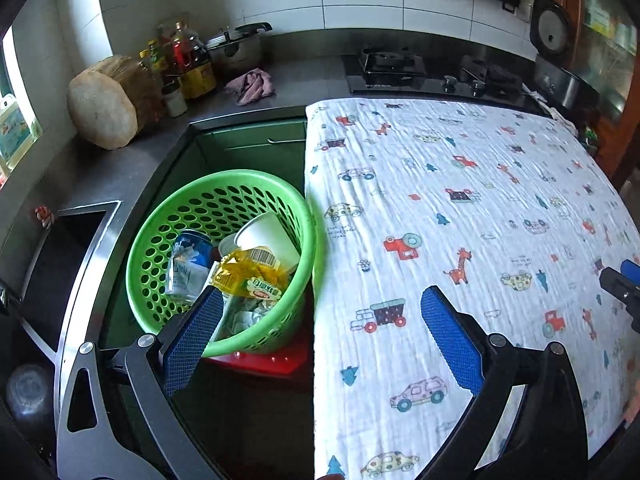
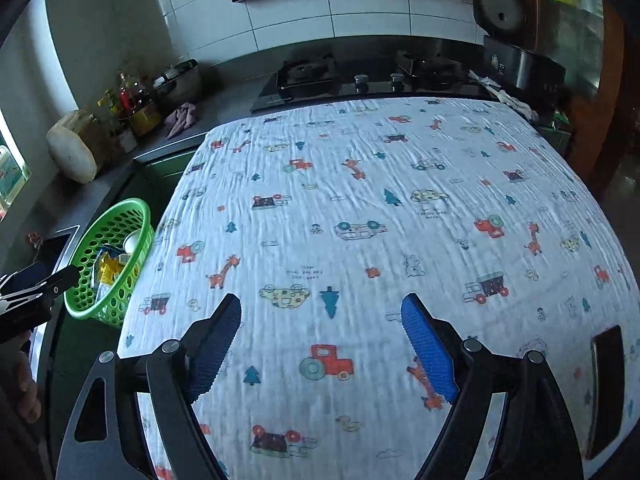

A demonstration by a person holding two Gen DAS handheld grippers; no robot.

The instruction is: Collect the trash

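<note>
A green perforated basket [image 1: 160,236] stands left of the table and holds trash: a white paper cup [image 1: 266,236], a yellow wrapper [image 1: 252,272], a blue can [image 1: 194,242] and crumpled paper [image 1: 252,314]. It also shows in the right wrist view [image 2: 116,232]. My left gripper [image 1: 320,300] is open and empty, over the table's left edge beside the basket. My right gripper [image 2: 320,312] is open and empty above the printed tablecloth [image 2: 360,208]. The right gripper also shows at the right edge of the left wrist view [image 1: 622,280].
The tablecloth [image 1: 460,220] covers the table. A red stool [image 1: 272,360] sits under the basket. A counter behind has a sink [image 1: 68,256], a round wooden block [image 1: 104,108], bottles [image 1: 188,60], a pot [image 1: 236,44], a gas stove [image 1: 420,72] and a rice cooker [image 1: 554,48].
</note>
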